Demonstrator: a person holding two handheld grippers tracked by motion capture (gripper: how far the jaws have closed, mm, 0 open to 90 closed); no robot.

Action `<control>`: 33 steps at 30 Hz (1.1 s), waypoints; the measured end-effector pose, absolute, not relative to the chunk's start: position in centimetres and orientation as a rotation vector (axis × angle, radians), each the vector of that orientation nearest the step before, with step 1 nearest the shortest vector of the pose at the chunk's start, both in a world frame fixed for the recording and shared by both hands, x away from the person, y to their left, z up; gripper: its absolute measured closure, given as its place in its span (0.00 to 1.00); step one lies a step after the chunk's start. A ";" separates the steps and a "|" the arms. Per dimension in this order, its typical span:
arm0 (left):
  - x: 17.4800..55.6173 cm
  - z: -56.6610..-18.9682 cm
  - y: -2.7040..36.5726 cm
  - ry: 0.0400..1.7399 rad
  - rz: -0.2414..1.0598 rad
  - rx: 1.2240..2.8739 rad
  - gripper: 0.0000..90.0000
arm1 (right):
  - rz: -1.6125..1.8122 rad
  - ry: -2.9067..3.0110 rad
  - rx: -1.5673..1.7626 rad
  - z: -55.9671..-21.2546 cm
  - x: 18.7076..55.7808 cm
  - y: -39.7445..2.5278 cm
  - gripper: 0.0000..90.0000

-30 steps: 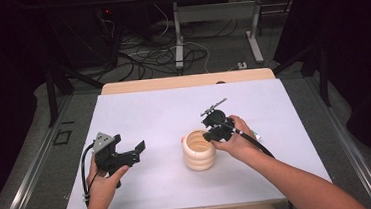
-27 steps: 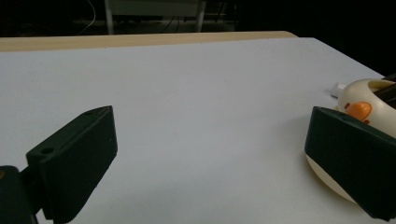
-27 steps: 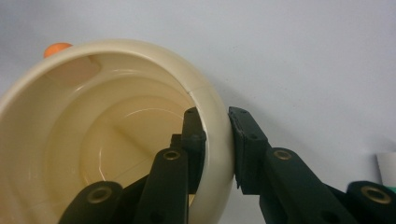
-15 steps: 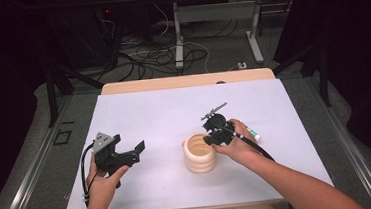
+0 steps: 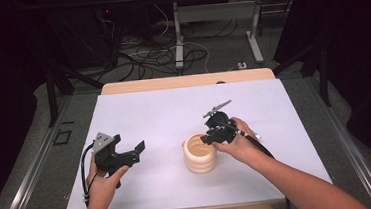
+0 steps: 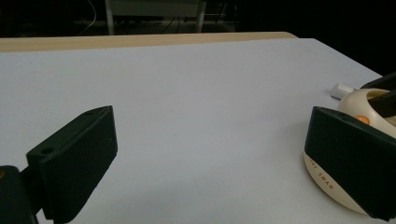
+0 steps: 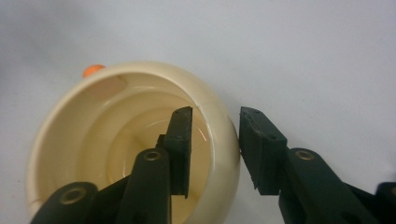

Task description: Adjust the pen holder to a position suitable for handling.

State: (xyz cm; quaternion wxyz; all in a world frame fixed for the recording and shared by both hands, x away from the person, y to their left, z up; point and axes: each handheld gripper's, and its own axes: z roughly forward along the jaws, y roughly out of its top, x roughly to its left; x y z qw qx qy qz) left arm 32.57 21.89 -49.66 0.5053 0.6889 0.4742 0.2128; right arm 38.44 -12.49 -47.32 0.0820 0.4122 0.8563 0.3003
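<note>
My white table (image 5: 285, 126) carries a ribbed cream cup (image 5: 201, 159) and, just right of it, a small white cap (image 6: 341, 89).

Small orange lettering is printed low on the outer wall of the cream cup (image 6: 327, 179), seen in the left gripper view near the tabletop's right edge. Only "SWAN" can be read with confidence, preceded by letters that may be "OY" and are partly hidden behind a jaw. No other text, number or sign can be read.
</note>
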 end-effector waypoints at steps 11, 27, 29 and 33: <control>32.5 -49.6 21.9 1.141 0.510 1.673 0.03 | 1.041 2.515 1.102 -46.5 38.2 -12.9 0.55; 32.5 -49.6 21.9 1.142 0.516 1.665 0.03 | 1.113 2.490 0.983 -44.4 37.9 -13.2 0.38; 32.5 -49.6 21.9 1.141 0.518 1.670 0.03 | 1.127 2.474 0.953 -44.1 37.8 -13.2 0.38; 32.5 -49.7 21.9 1.142 0.517 1.668 0.03 | 1.155 2.478 0.949 -43.7 37.8 -13.5 0.35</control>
